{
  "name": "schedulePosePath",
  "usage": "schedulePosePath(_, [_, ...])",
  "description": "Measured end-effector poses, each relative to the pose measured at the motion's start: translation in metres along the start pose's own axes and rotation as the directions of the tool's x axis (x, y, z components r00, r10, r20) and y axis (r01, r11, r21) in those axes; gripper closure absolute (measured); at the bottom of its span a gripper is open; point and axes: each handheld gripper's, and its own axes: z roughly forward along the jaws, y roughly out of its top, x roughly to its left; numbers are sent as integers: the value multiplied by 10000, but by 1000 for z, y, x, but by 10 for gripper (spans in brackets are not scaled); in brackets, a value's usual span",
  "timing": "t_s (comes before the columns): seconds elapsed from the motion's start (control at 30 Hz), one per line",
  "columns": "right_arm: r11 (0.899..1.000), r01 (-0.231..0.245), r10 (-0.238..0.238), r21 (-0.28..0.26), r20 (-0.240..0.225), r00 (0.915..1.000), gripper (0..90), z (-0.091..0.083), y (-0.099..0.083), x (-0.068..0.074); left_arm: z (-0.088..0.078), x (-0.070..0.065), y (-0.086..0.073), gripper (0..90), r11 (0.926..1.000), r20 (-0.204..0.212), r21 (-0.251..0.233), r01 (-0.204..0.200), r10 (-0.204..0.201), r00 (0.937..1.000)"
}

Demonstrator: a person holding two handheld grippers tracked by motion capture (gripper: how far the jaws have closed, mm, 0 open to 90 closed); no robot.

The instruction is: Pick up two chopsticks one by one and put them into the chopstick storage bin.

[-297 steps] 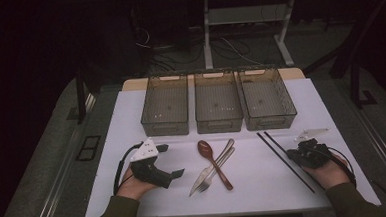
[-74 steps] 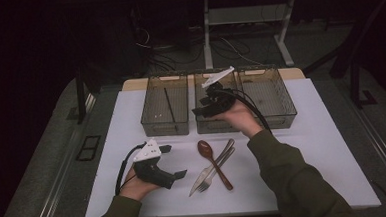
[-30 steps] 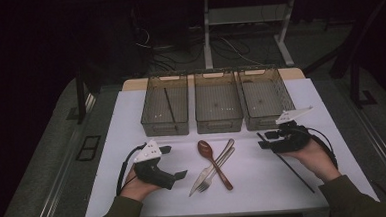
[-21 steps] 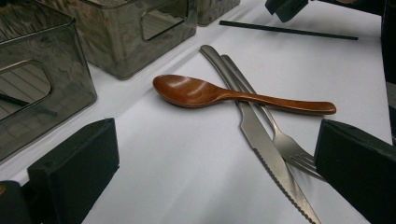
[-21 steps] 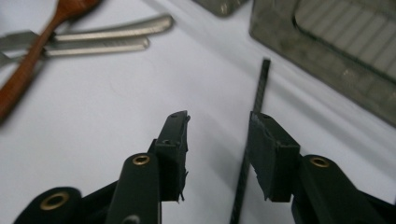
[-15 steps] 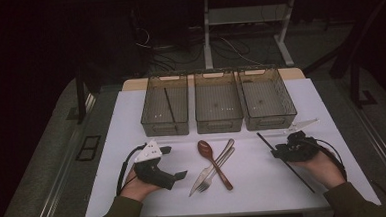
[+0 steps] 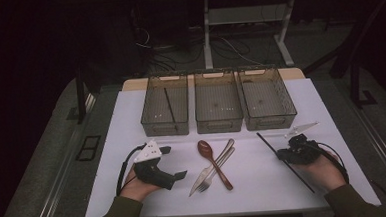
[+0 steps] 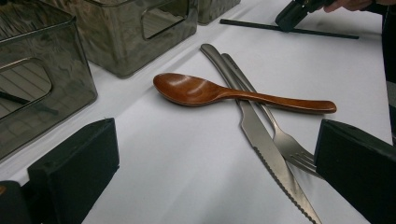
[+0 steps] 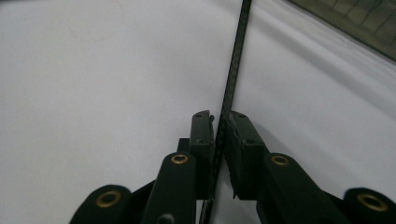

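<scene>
A black chopstick [image 7: 268, 143] lies slantwise on the white mat at the right. My right gripper [image 7: 282, 155] sits low over its middle. In the right gripper view the chopstick [image 9: 236, 56] runs between the jaws of the gripper [image 9: 219, 119], which have just been closing and now pinch it. My left gripper [image 7: 179, 175] rests on the mat at the left, and its jaws [image 8: 217, 163] stand wide open with nothing between them. It faces a wooden spoon [image 8: 196, 88], a knife [image 8: 261, 140] and a fork [image 8: 285, 140] that lie crossed at mid-table.
Three clear bins stand in a row at the back: left [image 7: 165, 127], middle [image 7: 219, 124], right [image 7: 269, 122]. A second black chopstick [image 7: 169, 104] lies in the left bin. The white mat [image 7: 131, 121] reaches the table's front edge.
The right hand came back from the bins, sank onto the chopstick at the right and its jaws closed on it. One chopstick went from the mat into the left bin. The left hand stayed still.
</scene>
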Motion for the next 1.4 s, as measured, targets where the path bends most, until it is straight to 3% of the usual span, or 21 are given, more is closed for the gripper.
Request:
schedulePosePath(0.73, [10000, 83, -83, 14, -48, 10000, 846, -1, -1, -4, 1, -1, 0, 0, 10000, 34, 61, -59, 59, 10000])
schedulePosePath(1.03, [9972, 740, -732, -130, 556, 9958, 846, 1, -4, 6, 2, -1, 0, 0, 9999, 49, 101, -69, 68, 10000])
schedulePosePath(1.23, [9989, 433, -428, -158, 282, 9987, 852, 0, -3, 1, 1, -1, 1, 0, 9999, 30, 83, -81, 80, 10000])
schedulePosePath(1.4, [9985, 126, -135, -531, -164, 9998, 852, -6, -2, -4, 1, -1, 0, 0, 10000, 31, 33, -88, 88, 10000])
